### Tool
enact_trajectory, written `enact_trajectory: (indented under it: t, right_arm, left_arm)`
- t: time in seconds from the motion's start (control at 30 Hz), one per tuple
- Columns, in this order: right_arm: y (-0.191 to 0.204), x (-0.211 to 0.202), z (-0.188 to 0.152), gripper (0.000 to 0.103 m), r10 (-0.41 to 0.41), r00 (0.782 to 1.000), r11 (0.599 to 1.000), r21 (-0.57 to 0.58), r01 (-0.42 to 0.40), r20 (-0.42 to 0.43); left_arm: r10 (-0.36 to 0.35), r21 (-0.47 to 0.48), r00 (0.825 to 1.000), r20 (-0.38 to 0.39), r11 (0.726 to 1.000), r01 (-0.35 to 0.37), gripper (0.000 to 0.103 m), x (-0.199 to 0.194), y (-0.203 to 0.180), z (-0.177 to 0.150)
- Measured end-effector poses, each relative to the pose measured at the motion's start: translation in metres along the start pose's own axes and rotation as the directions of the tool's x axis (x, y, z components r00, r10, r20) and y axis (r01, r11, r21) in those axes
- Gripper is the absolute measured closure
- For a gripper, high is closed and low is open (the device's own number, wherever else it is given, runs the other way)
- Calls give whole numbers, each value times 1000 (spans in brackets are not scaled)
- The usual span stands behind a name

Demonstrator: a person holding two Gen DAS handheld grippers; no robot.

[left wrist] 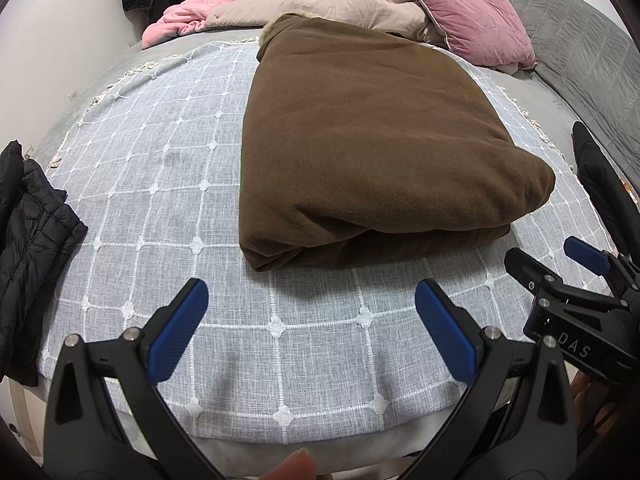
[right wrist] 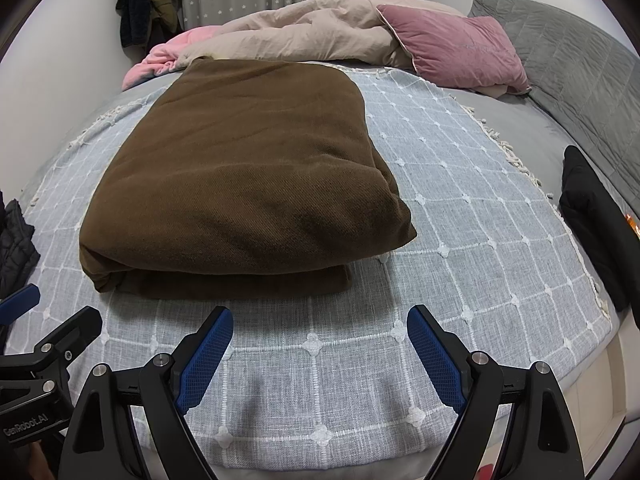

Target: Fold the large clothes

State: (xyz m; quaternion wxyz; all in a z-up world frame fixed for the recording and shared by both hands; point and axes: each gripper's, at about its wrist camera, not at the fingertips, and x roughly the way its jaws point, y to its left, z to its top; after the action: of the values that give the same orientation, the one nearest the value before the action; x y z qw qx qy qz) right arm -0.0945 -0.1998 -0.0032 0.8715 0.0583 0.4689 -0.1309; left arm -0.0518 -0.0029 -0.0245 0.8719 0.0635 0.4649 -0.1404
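A large brown garment (left wrist: 372,148) lies folded into a thick rectangle on the grey checked bedspread (left wrist: 160,168). It also shows in the right wrist view (right wrist: 244,176). My left gripper (left wrist: 312,304) is open and empty, just short of the garment's near folded edge. My right gripper (right wrist: 320,328) is open and empty too, near the same edge, a little to the right. The right gripper also shows at the right edge of the left wrist view (left wrist: 560,264).
A black puffer jacket (left wrist: 28,248) lies at the bed's left edge and a black garment (right wrist: 600,224) at the right. A beige duvet (right wrist: 304,32), pink blanket (left wrist: 180,20), pink pillow (right wrist: 456,44) and grey quilted pillow (right wrist: 580,64) lie behind.
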Motion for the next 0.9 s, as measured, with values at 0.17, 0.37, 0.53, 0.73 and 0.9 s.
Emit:
enact_trajectory:
  t: [0.17,0.37,0.53,0.73,0.9]
  right_arm:
    - [0,0,0,13,0,1000,1000,-1,0,0]
    - [0,0,0,13,0,1000,1000,-1,0,0]
    - [0,0,0,13,-1,1000,1000,-1,1,-1]
    - [0,0,0,13,0,1000,1000,-1,0,-1]
    - [1,0,-2,13,2,1000,1000,-3,-2,-3]
  left_arm:
    - [-2,1,1000,0,1000,2,0,0,1,0]
    - [-1,0,1000,0,1000,1,0,0,0,0]
    - [0,-1,1000,0,1000,0,0,0,-1,0]
    - [1,-2,1000,-2,1000,-1,0,0,0,-1]
    - [-3,-6,1000,-14,1000,3,0,3,3,-1]
